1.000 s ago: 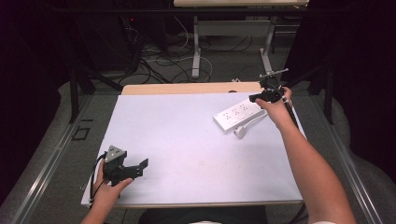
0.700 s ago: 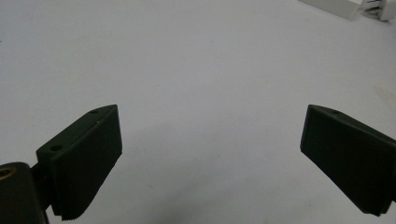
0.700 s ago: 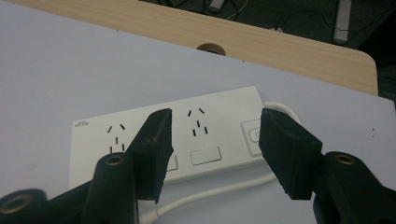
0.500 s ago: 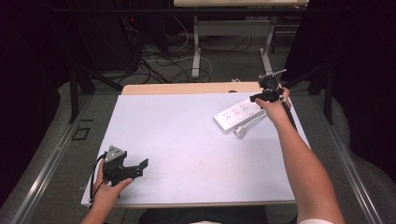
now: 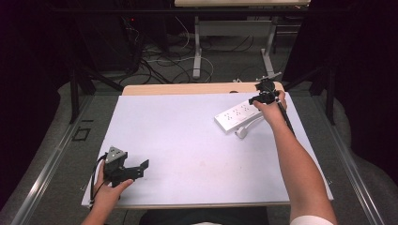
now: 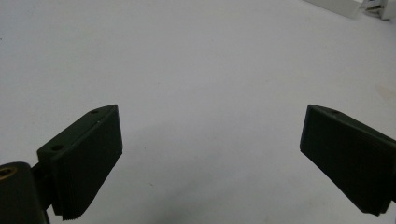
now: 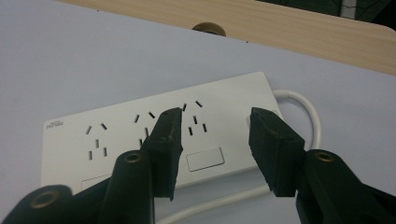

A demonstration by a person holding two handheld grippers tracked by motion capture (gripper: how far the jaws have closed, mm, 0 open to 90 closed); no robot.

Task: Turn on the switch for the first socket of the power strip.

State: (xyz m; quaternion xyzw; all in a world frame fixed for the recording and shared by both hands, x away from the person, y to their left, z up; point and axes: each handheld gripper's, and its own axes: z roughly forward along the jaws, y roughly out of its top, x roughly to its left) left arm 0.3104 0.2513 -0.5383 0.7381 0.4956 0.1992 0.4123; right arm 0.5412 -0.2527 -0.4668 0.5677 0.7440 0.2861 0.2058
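Observation:
A white power strip (image 5: pixel 236 115) lies slantwise on the table's far right, with its white cable (image 5: pixel 247 126) curling beside it. My right gripper (image 5: pixel 257 100) hovers over the strip's right end. In the right gripper view the strip (image 7: pixel 116 135) lies under the right gripper (image 7: pixel 217 116), whose jaws have just been closing. They stand apart on either side of the last socket group, and the pads press on nothing. My left gripper (image 5: pixel 141 169) rests near the table's front left corner. The left gripper (image 6: pixel 210 140) is wide open over bare white surface.
The white tabletop (image 5: pixel 187 136) ends in a wooden strip (image 5: pixel 187 89) at the back, with a round grommet (image 7: pixel 208 29) in it. Behind the table stand metal desk legs (image 5: pixel 197 47) and loose floor cables (image 5: pixel 155 65). Metal rails run along both sides.
My right hand has sunk a little toward the power strip's right end. The left hand and gripper have stayed where they were.

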